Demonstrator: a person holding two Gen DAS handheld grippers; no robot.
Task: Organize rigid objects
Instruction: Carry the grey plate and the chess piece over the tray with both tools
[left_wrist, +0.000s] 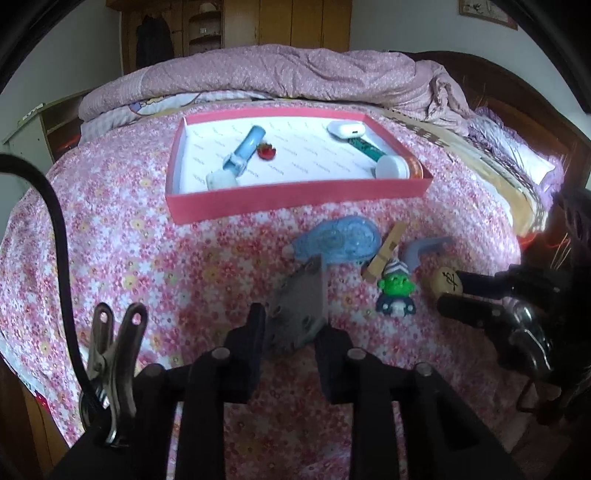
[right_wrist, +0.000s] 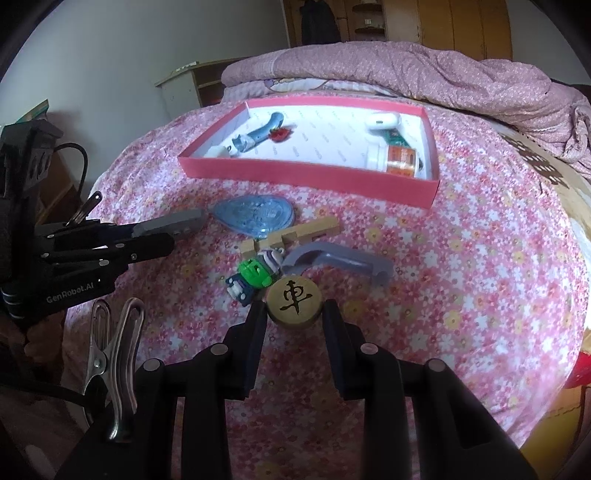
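Left wrist view: the left tongs (left_wrist: 291, 332) pinch a flat grey plate (left_wrist: 301, 308) with small holes, holding it tilted above a bed covered by a pink floral sheet (left_wrist: 147, 258). At 12 o'clock from the plate lies a red-walled box (left_wrist: 295, 201) with a white floor. Inside it, toward 11 o'clock, rest a light blue tube-shaped item (left_wrist: 242, 151) and a small red charm (left_wrist: 266, 152); toward 1 o'clock sit a white earbud case (left_wrist: 347, 129), a green stick-like item (left_wrist: 367, 147) and a white round lid (left_wrist: 392, 168).

Between box and plate, a blue correction tape dispenser (left_wrist: 340, 240) lies on the sheet. At 3 o'clock from it are a wooden clothespin (left_wrist: 386, 251), a green-faced toy figure (left_wrist: 396, 291) and a grey curved plastic piece (left_wrist: 424, 249), close together.

Right wrist view: the right tongs (right_wrist: 294, 314) close on a round wooden Chinese chess piece (right_wrist: 293, 301), its black character facing up, with a finger pressed to each side. The toy figure (right_wrist: 253, 277) lies just at 10 o'clock from the piece, the grey curved piece (right_wrist: 343, 262) at 1 o'clock, and the clothespin (right_wrist: 291, 236) beyond them. The correction tape dispenser (right_wrist: 255, 216) sits at 11 o'clock, and the box (right_wrist: 314, 173) farther at 12 o'clock. The left tongs (right_wrist: 173, 230) enter from 9 o'clock, gripping the grey plate (right_wrist: 171, 223) edge-on. A crumpled pink quilt (right_wrist: 406, 70) is heaped behind the box.
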